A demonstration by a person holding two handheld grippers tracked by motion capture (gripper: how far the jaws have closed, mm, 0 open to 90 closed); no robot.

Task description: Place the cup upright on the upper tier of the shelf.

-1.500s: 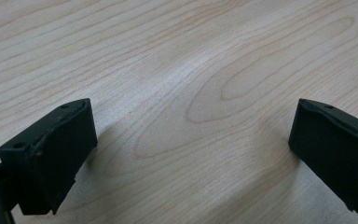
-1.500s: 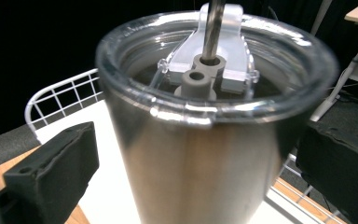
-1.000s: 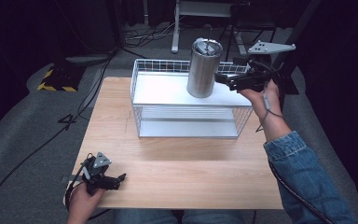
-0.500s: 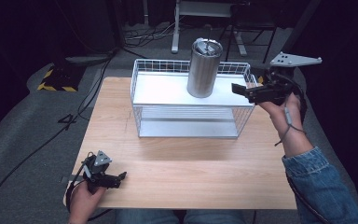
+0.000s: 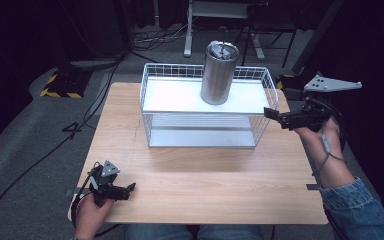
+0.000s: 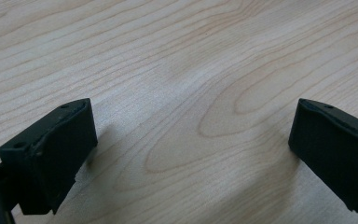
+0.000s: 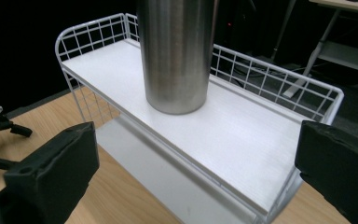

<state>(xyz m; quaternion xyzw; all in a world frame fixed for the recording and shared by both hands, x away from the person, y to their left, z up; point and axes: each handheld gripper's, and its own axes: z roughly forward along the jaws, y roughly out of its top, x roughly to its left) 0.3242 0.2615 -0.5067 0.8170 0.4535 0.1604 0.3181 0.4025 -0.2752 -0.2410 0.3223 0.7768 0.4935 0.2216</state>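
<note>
Atop rack [image 7: 242, 135], tumbler [image 7: 177, 56] rim cropped; lid seemingly on.

Light wooden table [image 5: 205, 185], pale grain, square-cornered, set on grey carpet floor [image 5: 25, 150]. On far half of table, white wire rack [image 5: 202, 137] with two levels: white board as top shelf [image 5: 180, 97], ringed by low wire rail, and white lower tray beneath. Upright on top shelf, toward right of middle, steel tumbler [image 5: 219, 72], lid on, base touching the board. Near front-left corner of table, left gripper [image 5: 125, 190] low over bare wood, jaws apart; contact with wood cannot be told. On floor left of table, black cables [image 5: 40, 160] and a yellow-and-black striped plate [image 5: 60, 82].
</note>
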